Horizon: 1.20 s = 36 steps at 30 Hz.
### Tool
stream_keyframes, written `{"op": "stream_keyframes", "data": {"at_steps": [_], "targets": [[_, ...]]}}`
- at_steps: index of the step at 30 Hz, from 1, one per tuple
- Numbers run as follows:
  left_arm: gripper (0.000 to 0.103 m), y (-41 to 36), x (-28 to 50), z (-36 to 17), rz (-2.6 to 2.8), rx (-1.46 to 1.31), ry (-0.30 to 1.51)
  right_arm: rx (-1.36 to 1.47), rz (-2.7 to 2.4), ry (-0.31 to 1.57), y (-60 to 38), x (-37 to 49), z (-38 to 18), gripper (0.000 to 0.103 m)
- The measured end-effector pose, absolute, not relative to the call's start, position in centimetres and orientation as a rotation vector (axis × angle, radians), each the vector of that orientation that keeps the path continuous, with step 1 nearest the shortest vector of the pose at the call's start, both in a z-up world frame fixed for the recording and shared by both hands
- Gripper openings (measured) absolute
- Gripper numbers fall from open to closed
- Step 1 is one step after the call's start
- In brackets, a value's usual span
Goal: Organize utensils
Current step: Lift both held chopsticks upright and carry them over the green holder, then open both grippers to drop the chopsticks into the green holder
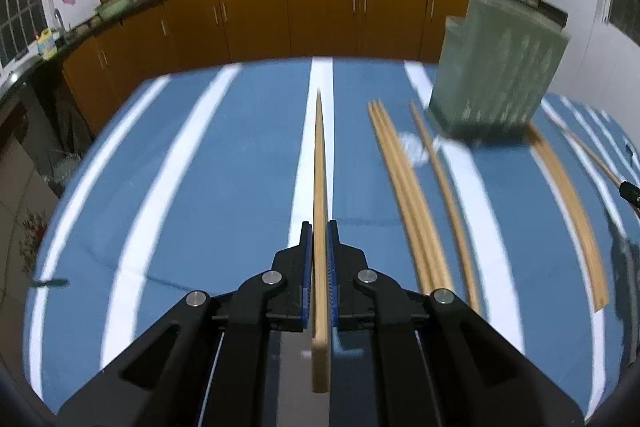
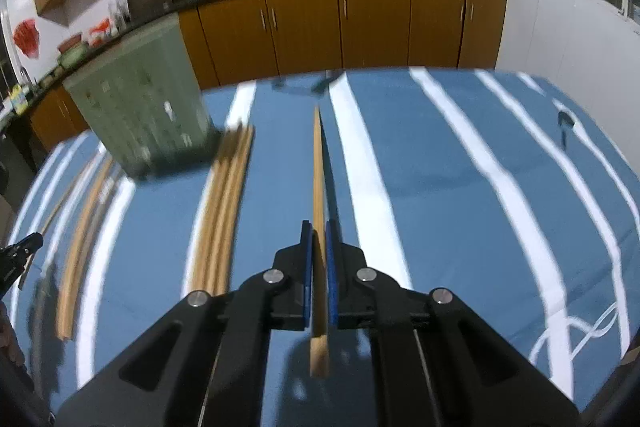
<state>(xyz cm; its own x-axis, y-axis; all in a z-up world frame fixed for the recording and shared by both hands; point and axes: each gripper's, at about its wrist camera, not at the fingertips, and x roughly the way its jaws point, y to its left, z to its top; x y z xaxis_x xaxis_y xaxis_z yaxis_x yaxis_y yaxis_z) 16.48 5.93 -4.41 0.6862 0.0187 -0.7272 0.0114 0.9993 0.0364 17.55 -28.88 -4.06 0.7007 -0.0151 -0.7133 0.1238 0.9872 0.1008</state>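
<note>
Left wrist view: both grippers' fingers (image 1: 307, 251) are pinching a chopstick (image 1: 319, 195) near its butt; the long tips are risking swinging wide of the green holder (image 1: 496, 67).

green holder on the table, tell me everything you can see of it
The green holder is a pale green, boxy plastic container, blurred in both views. Its front wall has rows of narrow vertical slots. It stands on the blue and white striped tablecloth and appears to lean a little. Loose chopsticks lie on the cloth in front of it, some tips reaching its base. Neither gripper touches it. Its inside cannot be seen.
</note>
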Motion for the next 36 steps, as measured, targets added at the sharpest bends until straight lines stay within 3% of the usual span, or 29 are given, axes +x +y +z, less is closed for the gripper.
{"op": "stream_keyframes", "data": {"at_steps": [18,29,36], "targets": [[0.007,7.7,18.3,5.8,0.002,-0.083,0.578,0.166,-0.071,0.546,-29.7,17.4,5.2,0.008],[0.007,5.4,18.0,16.0,-0.081,-0.136,0.314,0.180,0.042,0.216,-27.6,16.9,18.0,0.008],[0.007,2.0,18.2,17.7,-0.175,-0.188,0.224,0.155,0.132,0.185,-24.2,18.0,18.9,0.008]]}}
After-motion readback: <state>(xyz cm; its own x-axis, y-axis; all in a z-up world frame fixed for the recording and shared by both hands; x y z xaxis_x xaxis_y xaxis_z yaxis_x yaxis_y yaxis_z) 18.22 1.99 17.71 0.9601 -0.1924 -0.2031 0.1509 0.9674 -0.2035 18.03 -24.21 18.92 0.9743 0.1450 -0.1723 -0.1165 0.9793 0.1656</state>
